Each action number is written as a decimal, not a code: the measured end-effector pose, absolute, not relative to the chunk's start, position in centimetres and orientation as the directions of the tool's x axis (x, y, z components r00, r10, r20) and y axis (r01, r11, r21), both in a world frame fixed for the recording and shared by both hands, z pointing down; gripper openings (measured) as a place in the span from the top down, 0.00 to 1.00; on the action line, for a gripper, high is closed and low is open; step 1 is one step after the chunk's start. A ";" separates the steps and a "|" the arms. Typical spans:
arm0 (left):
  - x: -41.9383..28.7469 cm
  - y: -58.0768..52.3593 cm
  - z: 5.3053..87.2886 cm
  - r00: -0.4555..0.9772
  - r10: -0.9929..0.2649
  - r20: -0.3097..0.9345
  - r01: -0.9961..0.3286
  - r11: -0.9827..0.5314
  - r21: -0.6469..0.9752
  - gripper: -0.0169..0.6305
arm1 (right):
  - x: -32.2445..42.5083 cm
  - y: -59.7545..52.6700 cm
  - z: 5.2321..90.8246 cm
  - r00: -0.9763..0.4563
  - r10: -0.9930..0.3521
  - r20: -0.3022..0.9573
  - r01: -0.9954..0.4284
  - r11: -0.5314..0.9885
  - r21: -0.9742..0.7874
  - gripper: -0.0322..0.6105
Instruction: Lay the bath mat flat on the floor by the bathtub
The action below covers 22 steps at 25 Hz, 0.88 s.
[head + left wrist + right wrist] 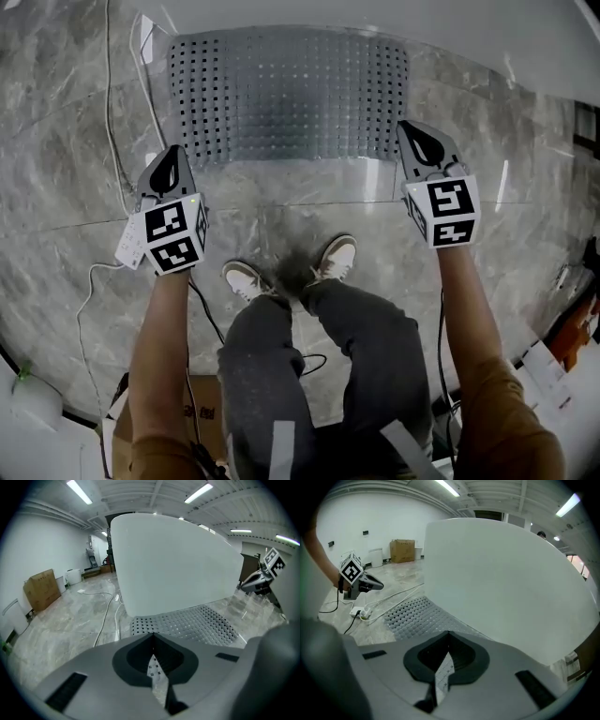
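Note:
The grey perforated bath mat lies spread on the marble floor against the white bathtub. My left gripper is at the mat's near left corner. My right gripper is at its near right corner. Both are shut, and a thin strip of the dotted mat shows pinched between each pair of jaws. In the left gripper view the mat runs from my left gripper to the tub. The right gripper view shows the mat beyond my right gripper and beside the tub.
A white power strip with cables lies on the floor left of my left gripper. The person's shoes stand just behind the mat's near edge. A cardboard box stands by the far wall. Boxes and papers sit at the lower right.

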<state>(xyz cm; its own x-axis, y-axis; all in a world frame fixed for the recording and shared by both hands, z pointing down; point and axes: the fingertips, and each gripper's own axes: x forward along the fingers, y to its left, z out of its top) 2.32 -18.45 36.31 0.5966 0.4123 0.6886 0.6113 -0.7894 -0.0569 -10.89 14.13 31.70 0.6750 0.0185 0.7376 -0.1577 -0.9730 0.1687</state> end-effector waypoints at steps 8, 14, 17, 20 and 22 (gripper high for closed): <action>-0.1 -18.1 31.7 0.570 0.426 0.703 0.637 -0.769 -0.050 0.97 | -13.1 13.6 27.2 0.653 0.018 0.757 -0.148 -0.977 0.151 0.94; -0.8 -16.7 26.8 0.561 0.451 0.694 0.659 -0.750 -0.046 0.97 | -13.4 14.4 22.1 0.658 0.031 0.752 -0.103 -0.986 0.130 0.94; 0.3 -15.8 23.9 0.570 0.455 0.684 0.662 -0.748 -0.054 0.97 | -12.4 15.0 19.3 0.674 0.034 0.738 -0.100 -0.986 0.137 0.94; 0.4 -15.1 21.3 0.569 0.461 0.681 0.676 -0.734 -0.067 0.97 | -12.5 15.3 16.9 0.679 0.038 0.733 -0.098 -0.985 0.142 0.94; 0.6 -14.6 19.9 0.569 0.466 0.678 0.687 -0.722 -0.079 0.97 | -12.4 15.7 15.6 0.678 0.038 0.734 -0.097 -0.985 0.140 0.94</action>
<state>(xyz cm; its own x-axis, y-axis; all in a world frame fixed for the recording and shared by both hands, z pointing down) 0.62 -14.60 19.93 0.5686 0.4662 0.6777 0.6869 -0.7225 -0.0793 -12.44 15.73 15.56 0.6783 0.0377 0.7338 -0.0968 -0.9854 0.1401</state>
